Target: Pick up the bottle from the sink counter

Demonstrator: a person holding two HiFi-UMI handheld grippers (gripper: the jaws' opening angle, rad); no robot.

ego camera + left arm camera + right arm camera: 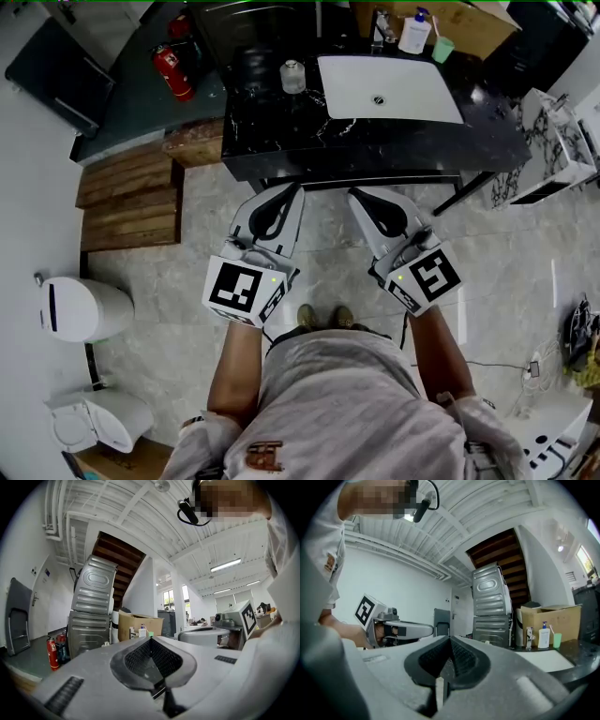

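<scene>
Black marble sink counter (281, 141): head view shows clear bottle (292, 77) at 9 o'clock of basin (389, 89). Gripper views show left gripper (151, 640) and right gripper (450, 640) jaws pressed together, nothing held.

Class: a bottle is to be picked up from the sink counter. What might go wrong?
Two bottles stand there, a clear bottle left of the basin and a pump bottle behind it; the wrong one may be taken. The left hand-held gripper and right hand-held gripper are shut; reaching unopened may topple a bottle.
</scene>
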